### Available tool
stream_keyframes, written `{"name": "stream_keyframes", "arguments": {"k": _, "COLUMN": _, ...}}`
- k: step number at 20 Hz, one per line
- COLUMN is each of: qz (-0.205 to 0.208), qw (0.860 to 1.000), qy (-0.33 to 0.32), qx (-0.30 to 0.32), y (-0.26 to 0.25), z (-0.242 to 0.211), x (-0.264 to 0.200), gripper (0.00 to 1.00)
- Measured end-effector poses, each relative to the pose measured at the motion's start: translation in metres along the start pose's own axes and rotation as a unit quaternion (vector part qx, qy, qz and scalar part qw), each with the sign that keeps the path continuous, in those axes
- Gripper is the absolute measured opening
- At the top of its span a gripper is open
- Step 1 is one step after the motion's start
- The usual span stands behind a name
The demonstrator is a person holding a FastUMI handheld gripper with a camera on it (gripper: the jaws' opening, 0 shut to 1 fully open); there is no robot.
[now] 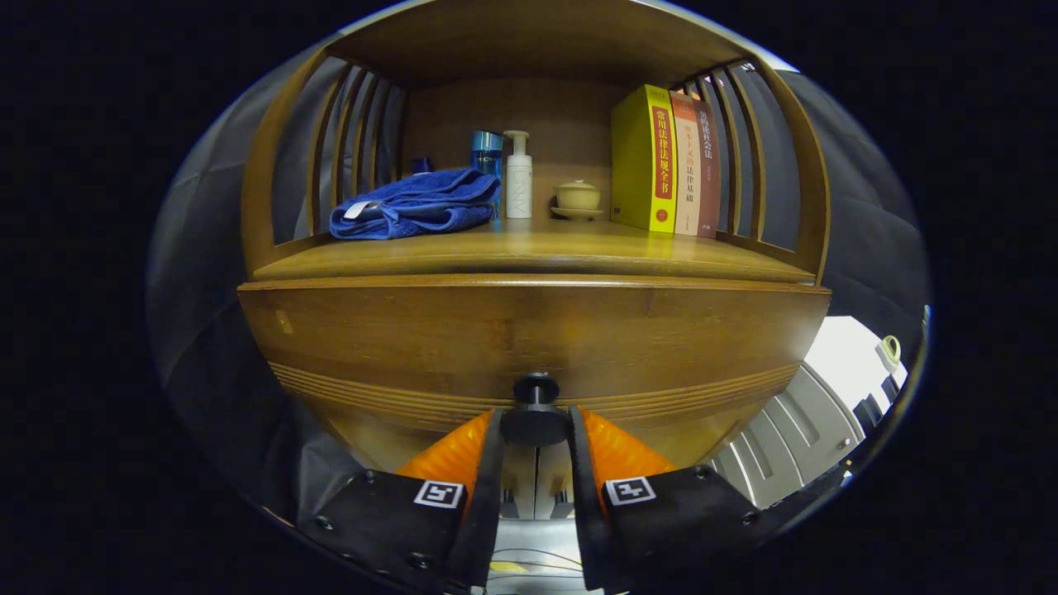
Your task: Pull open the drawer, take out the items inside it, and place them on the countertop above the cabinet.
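Note:
A wooden cabinet has a wide drawer front just ahead of me, with grooved lines along its lower part. A dark round knob sticks out from its middle. My gripper is at the knob, one finger pressed against each side of its disc, so it is shut on it. The drawer's inside is hidden behind the front. Above the drawer lies the wooden countertop, framed by slatted side rails.
On the countertop lie a folded blue towel, a blue bottle, a white pump bottle, a small lidded cup on a saucer and three upright books. A white unit stands lower right.

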State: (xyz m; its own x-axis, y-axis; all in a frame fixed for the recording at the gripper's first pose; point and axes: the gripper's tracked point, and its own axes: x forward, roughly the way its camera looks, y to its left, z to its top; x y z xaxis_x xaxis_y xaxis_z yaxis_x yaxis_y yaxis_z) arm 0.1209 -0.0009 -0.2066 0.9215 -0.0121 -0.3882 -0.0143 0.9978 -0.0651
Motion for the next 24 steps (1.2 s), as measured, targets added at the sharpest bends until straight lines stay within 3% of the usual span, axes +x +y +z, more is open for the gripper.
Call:
{"name": "stream_keyframes", "arguments": {"k": 10, "qz": -0.004, "qw": 1.0, "qy": 0.019, "qx": 0.001, "y": -0.001, "z": -0.032, "x": -0.073, "gripper": 0.48}}
{"name": "stream_keyframes", "arguments": {"k": 24, "qz": -0.001, "qw": 1.0, "qy": 0.013, "qx": -0.013, "y": 0.002, "z": -0.04, "x": -0.148, "gripper": 0.48}}
